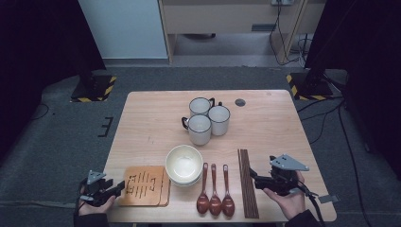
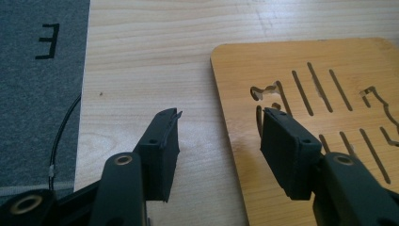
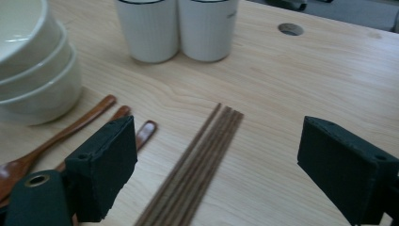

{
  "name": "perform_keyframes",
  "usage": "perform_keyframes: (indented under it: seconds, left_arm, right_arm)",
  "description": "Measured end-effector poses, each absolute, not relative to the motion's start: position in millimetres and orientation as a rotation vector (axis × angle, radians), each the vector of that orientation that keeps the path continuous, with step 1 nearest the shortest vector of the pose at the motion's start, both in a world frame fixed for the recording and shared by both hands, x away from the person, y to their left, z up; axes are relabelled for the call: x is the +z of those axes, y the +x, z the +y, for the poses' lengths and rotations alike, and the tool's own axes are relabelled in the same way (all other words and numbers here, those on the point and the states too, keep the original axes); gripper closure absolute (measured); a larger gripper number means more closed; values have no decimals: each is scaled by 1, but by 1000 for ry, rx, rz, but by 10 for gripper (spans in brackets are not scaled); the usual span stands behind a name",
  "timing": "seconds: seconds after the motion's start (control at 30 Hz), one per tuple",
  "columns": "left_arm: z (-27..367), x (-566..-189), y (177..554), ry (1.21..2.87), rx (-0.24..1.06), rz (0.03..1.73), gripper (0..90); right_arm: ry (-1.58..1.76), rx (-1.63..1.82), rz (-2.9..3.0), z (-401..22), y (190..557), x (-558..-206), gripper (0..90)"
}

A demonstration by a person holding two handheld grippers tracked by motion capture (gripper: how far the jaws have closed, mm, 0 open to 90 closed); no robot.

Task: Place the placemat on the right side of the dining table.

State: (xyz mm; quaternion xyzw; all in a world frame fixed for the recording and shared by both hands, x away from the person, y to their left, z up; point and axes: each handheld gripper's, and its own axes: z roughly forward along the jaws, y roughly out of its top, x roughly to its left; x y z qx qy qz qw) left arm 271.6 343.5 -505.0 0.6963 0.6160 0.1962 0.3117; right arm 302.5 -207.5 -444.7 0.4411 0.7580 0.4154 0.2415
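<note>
Left gripper [image 2: 219, 150] sits at the near-left corner, jaws partly apart and straddling the left edge of the wooden trivet [image 2: 324, 117], one jaw over it and one over bare table [image 2: 155, 56]; no pinch visible. If it closes this flat, it could just shove the trivet right into the stacked bowls [image 1: 184, 165]. Right gripper [image 3: 211, 174] hangs wide open and empty over the chopsticks [image 3: 197, 165]; a low pass could scatter them toward the spoons [image 1: 215, 191].

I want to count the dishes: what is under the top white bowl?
The top white bowl sits nested in a stack; the right gripper view shows two more bowl rims below it, so three in all. Whether anything lies inside the lower bowls is covered.
</note>
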Motion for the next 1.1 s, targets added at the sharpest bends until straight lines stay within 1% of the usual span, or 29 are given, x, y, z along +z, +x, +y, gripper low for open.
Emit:
perform_keyframes:
  seconds: [0.17, 0.37, 0.6, 0.8, 1.1]
  left_arm:
    - [343, -507, 273, 1870, 531, 1639, 462]
    - [346, -511, 273, 1864, 516, 1657, 465]
    - [346, -511, 274, 1876, 541, 1653, 447]
    - [345, -515, 275, 1921, 568, 1658, 436]
    - [348, -516, 275, 1915, 583, 1654, 414]
  right_arm:
    - [1191, 1146, 2102, -192, 299, -444, 120]
    - [1164, 1146, 2131, -176, 296, -446, 120]
    - [1141, 1173, 2150, -160, 294, -447, 124]
    - [1119, 1199, 2179, -144, 292, -448, 124]
    - [1081, 1227, 2237, -119, 285, -454, 121]
